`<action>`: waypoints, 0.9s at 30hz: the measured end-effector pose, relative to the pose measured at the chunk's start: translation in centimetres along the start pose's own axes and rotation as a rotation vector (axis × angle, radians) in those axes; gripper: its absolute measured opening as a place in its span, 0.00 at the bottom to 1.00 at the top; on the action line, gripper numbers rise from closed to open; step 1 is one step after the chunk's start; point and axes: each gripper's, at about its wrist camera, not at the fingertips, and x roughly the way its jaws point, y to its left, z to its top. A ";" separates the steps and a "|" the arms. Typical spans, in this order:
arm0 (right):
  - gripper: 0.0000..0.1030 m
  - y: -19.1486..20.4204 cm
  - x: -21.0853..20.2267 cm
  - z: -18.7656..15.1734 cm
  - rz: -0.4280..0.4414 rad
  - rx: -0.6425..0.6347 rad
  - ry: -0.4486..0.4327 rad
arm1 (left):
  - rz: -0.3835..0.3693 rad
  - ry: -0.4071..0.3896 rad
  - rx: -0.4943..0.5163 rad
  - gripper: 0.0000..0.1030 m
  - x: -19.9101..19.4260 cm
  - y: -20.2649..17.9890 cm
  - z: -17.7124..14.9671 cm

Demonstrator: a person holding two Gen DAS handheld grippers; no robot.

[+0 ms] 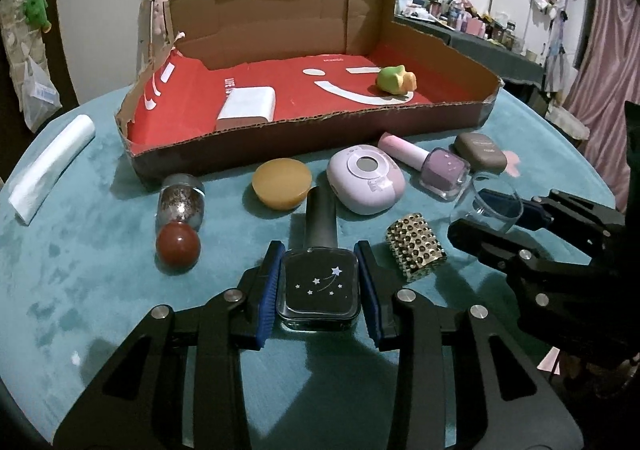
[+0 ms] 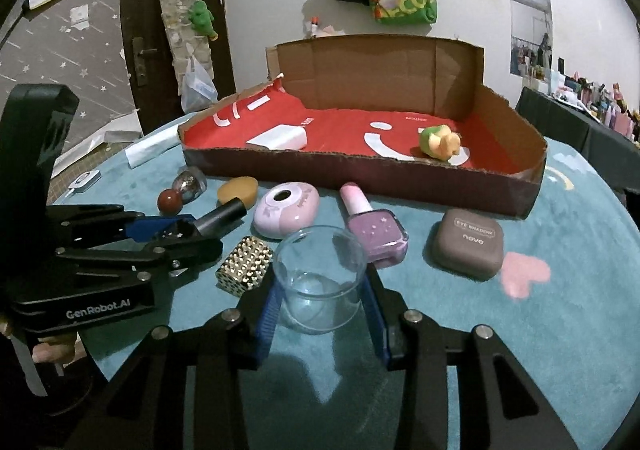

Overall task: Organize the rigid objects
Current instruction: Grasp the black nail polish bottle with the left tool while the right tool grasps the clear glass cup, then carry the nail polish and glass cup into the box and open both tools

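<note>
My left gripper (image 1: 319, 286) has its blue pads against both sides of a black nail-polish bottle (image 1: 319, 290) with star print that lies on the teal cloth; it also shows in the right wrist view (image 2: 188, 229). My right gripper (image 2: 322, 298) has its pads around a clear glass cup (image 2: 320, 282), seen in the left wrist view too (image 1: 490, 208). A cardboard tray (image 1: 304, 138) with a red floor holds a white block (image 1: 248, 106) and a green-and-orange toy (image 1: 396, 80).
On the cloth before the tray lie a glitter bottle (image 1: 180, 202), a red ball (image 1: 178, 248), an orange disc (image 1: 282, 188), a lilac case (image 1: 366, 184), a purple polish bottle (image 1: 432, 168), a brown eyeshadow case (image 2: 466, 244), a gold studded block (image 1: 416, 250), and a white roll (image 1: 50, 174).
</note>
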 end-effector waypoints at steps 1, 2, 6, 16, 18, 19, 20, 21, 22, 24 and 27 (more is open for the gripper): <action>0.41 -0.1 -0.1 0.0 0.001 0.002 -0.001 | -0.001 -0.002 0.000 0.32 -0.1 0.0 0.0; 0.41 -0.1 -0.1 0.0 0.001 0.002 -0.002 | -0.002 -0.004 0.001 0.32 -0.2 0.0 0.0; 0.41 -0.3 -0.5 0.8 0.013 0.010 -0.014 | -0.019 -0.021 -0.005 0.32 -0.9 -0.1 0.5; 0.41 -2.8 0.3 6.6 0.038 0.018 -0.039 | -0.099 -0.053 -0.010 0.32 0.0 0.4 6.6; 0.41 -3.8 1.4 8.0 0.043 0.025 -0.022 | -0.102 -0.044 0.003 0.32 1.0 0.4 8.0; 0.41 -4.2 1.9 8.4 0.047 0.027 -0.013 | -0.103 -0.040 0.012 0.32 1.5 0.5 8.8; 0.41 -4.6 2.5 9.0 0.050 0.028 -0.004 | -0.104 -0.039 0.020 0.32 2.0 0.4 9.5; 0.41 -4.9 2.9 9.4 0.051 0.026 0.002 | -0.109 -0.038 0.031 0.32 2.6 0.4 10.4; 0.41 -5.3 3.5 9.9 0.045 0.022 0.012 | -0.110 -0.035 0.042 0.32 3.1 0.4 11.0; 0.41 -6.0 4.7 10.5 0.034 0.019 0.036 | -0.112 -0.019 0.057 0.32 4.2 0.4 12.0; 0.41 -7.2 6.3 11.1 0.044 0.034 0.071 | -0.132 0.024 0.074 0.32 6.1 0.4 13.3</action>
